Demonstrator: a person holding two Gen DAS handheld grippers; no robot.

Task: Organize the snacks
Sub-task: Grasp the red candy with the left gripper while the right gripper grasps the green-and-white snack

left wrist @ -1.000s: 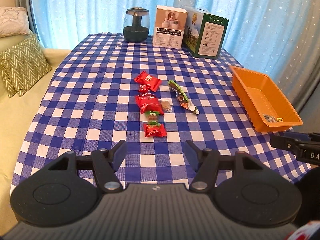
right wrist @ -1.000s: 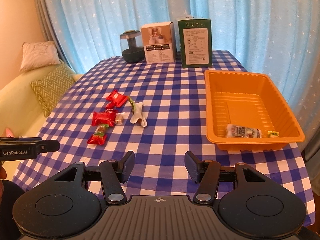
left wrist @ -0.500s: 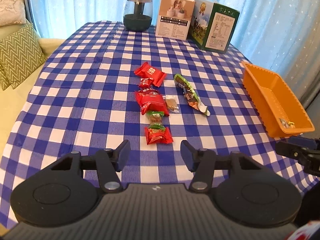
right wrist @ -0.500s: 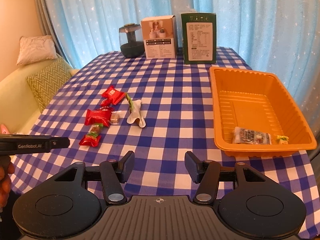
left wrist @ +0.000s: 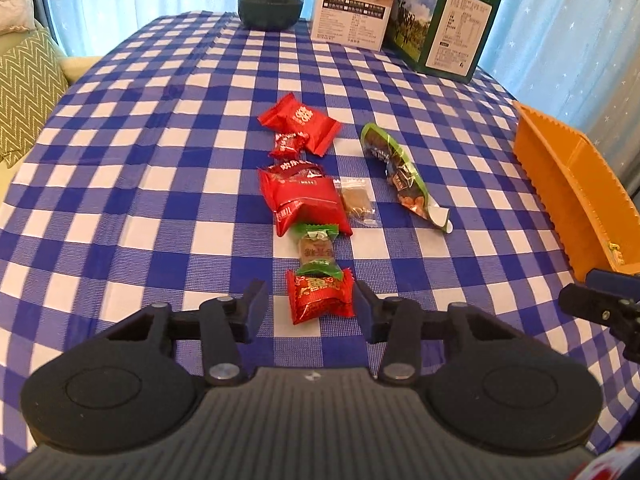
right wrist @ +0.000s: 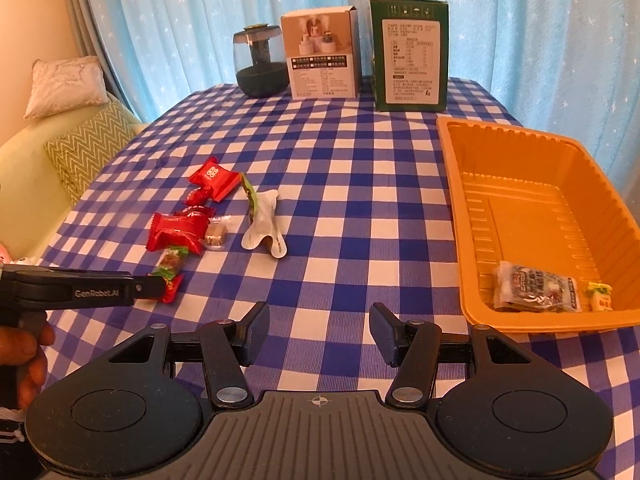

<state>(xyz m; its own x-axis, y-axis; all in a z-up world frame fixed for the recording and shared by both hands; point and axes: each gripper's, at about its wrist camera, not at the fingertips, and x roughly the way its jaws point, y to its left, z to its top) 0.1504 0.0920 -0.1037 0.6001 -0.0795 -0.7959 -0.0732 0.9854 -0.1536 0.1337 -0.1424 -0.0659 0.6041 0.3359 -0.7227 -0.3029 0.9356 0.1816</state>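
The nearest snack, a small red candy [left wrist: 320, 295] with a green end, lies on the checked cloth [left wrist: 160, 184] between the fingers of the left gripper [left wrist: 310, 306]. The jaws have just been closing and now stand narrow around the candy; the right finger [left wrist: 366, 312] looks to be at the wrapper's edge, the left finger [left wrist: 256, 304] apart from it, so the pads do not yet grip it.

Seven snacks lie loose on the cloth, in a rough line running away from the left gripper. Beyond the red candy comes a green-ended sweet [left wrist: 316, 246], then a big red pack [left wrist: 302, 196] with a clear-wrapped brown sweet [left wrist: 356, 200] just beside it. Farther on are a tiny red candy [left wrist: 289, 144] and a second red pack [left wrist: 298, 120], touching. To the right, apart from the line, lies one long green pouch [left wrist: 404, 178].

The orange tray [right wrist: 532, 196] sits at the table's right side, well apart from the loose snacks. It holds two things at its near end: a clear printed packet [right wrist: 536, 288] and a small yellow sweet [right wrist: 600, 296].

The right gripper [right wrist: 318, 334] hovers over bare cloth in front of the tray, its jaws moderately apart with nothing between them.

At the far edge stand three things: a dark jar [right wrist: 262, 60], a white box [right wrist: 322, 56] and a green box [right wrist: 410, 54]. Two cushions [right wrist: 86, 144] lie on the sofa at left.
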